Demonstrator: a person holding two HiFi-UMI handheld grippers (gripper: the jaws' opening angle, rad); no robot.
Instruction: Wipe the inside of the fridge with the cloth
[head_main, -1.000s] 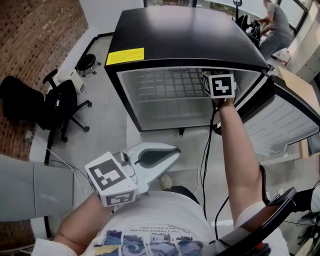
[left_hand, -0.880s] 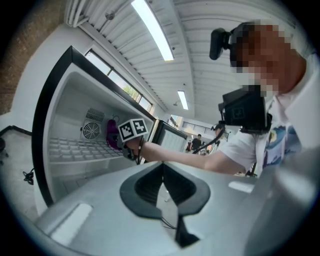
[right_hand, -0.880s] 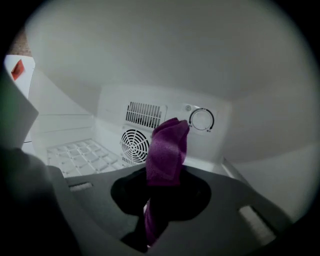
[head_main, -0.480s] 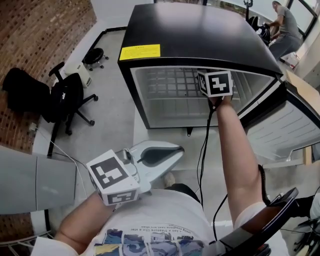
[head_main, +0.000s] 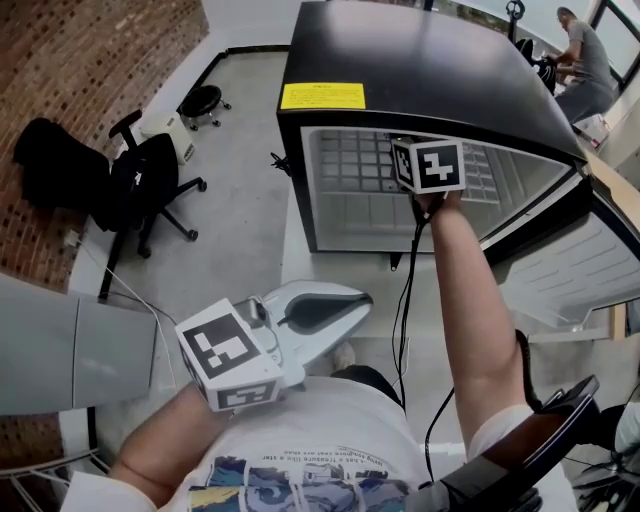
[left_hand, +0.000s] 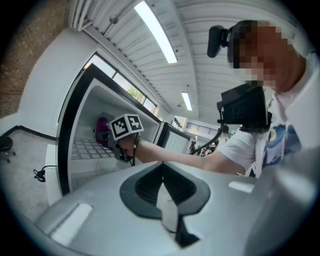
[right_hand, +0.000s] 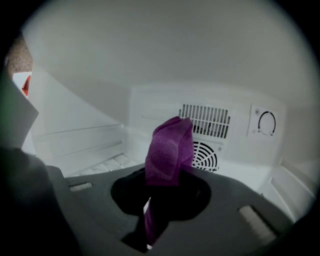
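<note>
A small black fridge (head_main: 420, 80) stands with its door swung open to the right. My right gripper (right_hand: 149, 212) reaches inside it and is shut on a purple cloth (right_hand: 170, 147). The cloth stands up in front of the white back wall's vent (right_hand: 205, 120). From the head view only the right gripper's marker cube (head_main: 432, 165) and the forearm show at the fridge mouth, over the wire shelf (head_main: 360, 165). My left gripper (head_main: 362, 298) hangs low near the person's body, outside the fridge, shut with nothing in it. The left gripper view also shows the cloth (left_hand: 102, 131) inside the fridge.
The fridge door (head_main: 570, 260) juts out at the right. A black cable (head_main: 405, 300) trails from the right gripper down to the floor. A thermostat dial (right_hand: 266, 122) sits on the back wall. An office chair (head_main: 150, 185) and a stool (head_main: 203, 100) stand at the left; a person (head_main: 580, 50) is behind.
The head view has swung left, so the fridge sits further right. The right gripper with the cloth has shifted leftward within the fridge opening. The left gripper has hardly moved.
</note>
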